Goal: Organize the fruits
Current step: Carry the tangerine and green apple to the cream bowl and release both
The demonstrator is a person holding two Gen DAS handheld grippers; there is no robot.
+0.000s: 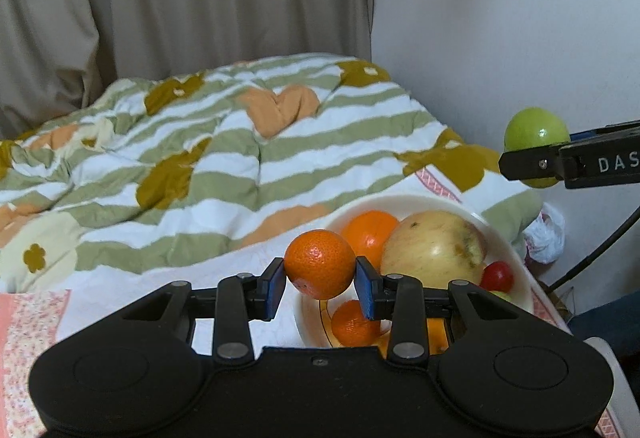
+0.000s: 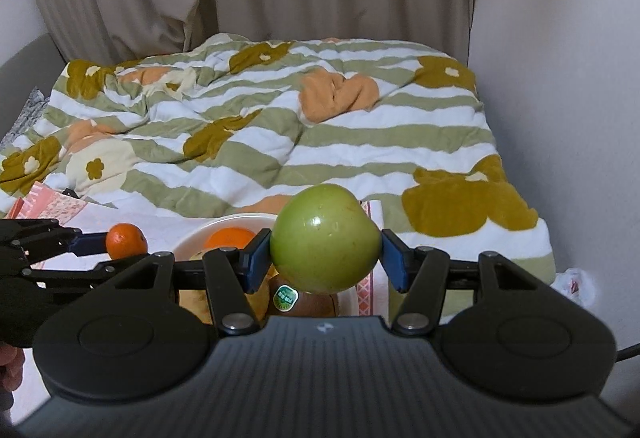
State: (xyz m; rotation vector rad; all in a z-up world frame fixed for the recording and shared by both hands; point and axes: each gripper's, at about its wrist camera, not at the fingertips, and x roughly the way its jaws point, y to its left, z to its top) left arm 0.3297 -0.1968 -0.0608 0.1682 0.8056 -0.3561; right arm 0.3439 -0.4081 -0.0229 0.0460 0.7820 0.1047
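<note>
- A small mandarin is clamped between the blue pads of the left claw, gripped across its middle so that the round fruit cannot roll out
- It is held in the air just above the near-left rim of the white bowl, which suggests it is being carried to or from the bowl; which of the two cannot be told
- A green apple is grasped by the right claw, the jaws set wider to take the larger fruit at its broadest part
- The apple is held raised, over the bowl's right side and above a kiwi bearing a sticker
- In the bowl lie a yellowish apple, another orange, a smaller orange and a red cherry tomato, kept together so nothing rolls away
- The bowl stands on a desk with a patterned cloth, in front of a bed with a striped floral quilt
</note>
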